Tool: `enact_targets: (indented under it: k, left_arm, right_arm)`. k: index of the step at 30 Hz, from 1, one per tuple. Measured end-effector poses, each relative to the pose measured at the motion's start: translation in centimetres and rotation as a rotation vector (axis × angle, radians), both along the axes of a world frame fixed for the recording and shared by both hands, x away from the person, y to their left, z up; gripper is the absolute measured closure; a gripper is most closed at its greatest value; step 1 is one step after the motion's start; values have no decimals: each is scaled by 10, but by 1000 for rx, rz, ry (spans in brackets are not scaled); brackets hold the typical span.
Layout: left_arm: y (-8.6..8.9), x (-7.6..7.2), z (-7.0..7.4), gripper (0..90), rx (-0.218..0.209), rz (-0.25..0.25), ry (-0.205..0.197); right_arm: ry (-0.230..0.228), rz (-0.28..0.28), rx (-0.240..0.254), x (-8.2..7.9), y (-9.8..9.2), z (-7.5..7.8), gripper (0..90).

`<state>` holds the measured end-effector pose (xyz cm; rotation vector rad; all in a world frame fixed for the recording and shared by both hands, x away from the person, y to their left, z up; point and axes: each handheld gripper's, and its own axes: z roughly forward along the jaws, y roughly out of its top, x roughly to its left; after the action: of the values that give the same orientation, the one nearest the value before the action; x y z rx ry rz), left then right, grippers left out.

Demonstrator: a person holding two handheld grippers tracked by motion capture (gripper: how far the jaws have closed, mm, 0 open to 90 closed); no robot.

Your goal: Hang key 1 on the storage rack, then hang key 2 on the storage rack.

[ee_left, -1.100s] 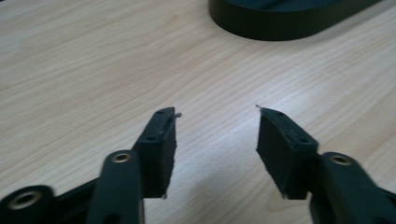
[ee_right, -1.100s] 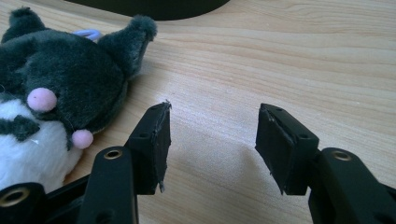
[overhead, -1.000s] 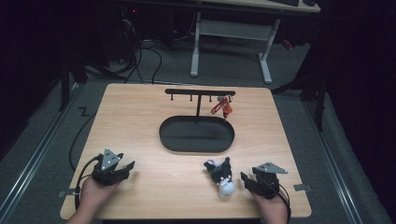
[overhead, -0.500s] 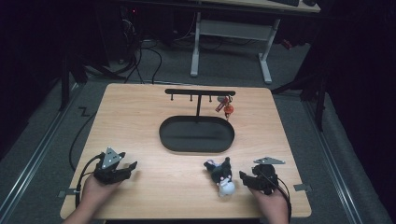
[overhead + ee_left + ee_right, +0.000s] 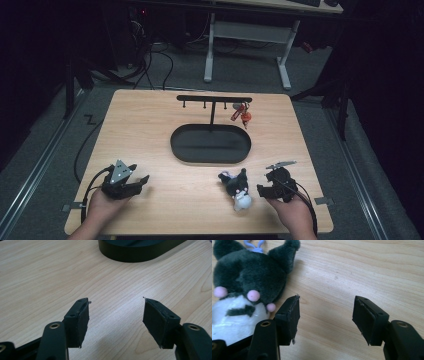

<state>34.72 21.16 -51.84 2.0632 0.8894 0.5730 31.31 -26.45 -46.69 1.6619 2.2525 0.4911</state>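
In the high view the black-and-white plush keychain toy (image 5: pixel 236 189) lies on the wooden table (image 5: pixel 150 125), just left of the right gripper (image 5: pixel 261 190), whose jaws have just been opening; left gripper (image 5: pixel 142 180) idles apart. In the left gripper view the jaws gape over bare wood. In the right gripper view released jaws hold nothing, so swing toward the toy (image 5: pixel 244 287) and centre its soft body before closing

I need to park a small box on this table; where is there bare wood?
The widest bare wood lies between the oval tray and the table's left edge. The strip between the left claw and the plush toy is also free. The near right corner is crowded: toy and right claw.
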Motion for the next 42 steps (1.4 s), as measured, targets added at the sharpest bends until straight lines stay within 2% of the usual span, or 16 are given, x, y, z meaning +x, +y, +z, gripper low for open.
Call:
enact_targets:
  k: [3,10,17,22,26,31,36,40,42]
  left_arm:
    - [0,1,-1,377,4,-1,6]
    - [-3,3,-2,377,5,-11,7]
    - [-7,4,-4,376,6,-34,11]
    - [-4,2,-2,375,7,-38,4]
    - [-2,1,0,376,2,-39,-2]
    - [-3,3,-2,376,5,-38,8]
    - [-5,3,0,377,0,-44,-3]
    - [-8,3,-2,376,13,-56,5]
    - [-8,2,-1,376,8,-57,1]
  right_arm:
    - [48,15,-12,4,5,2,373]
    - [112,36,-58,9,8,5,373]
    - [169,22,-42,17,7,6,368]
    - [188,11,-44,21,7,8,360]
    - [206,-9,-20,25,9,11,351]
    - [217,1,-18,26,15,19,341]
    - [223,4,-22,27,19,25,333]
    - [221,4,1,26,24,29,329]
    - [234,5,-3,26,28,31,323]
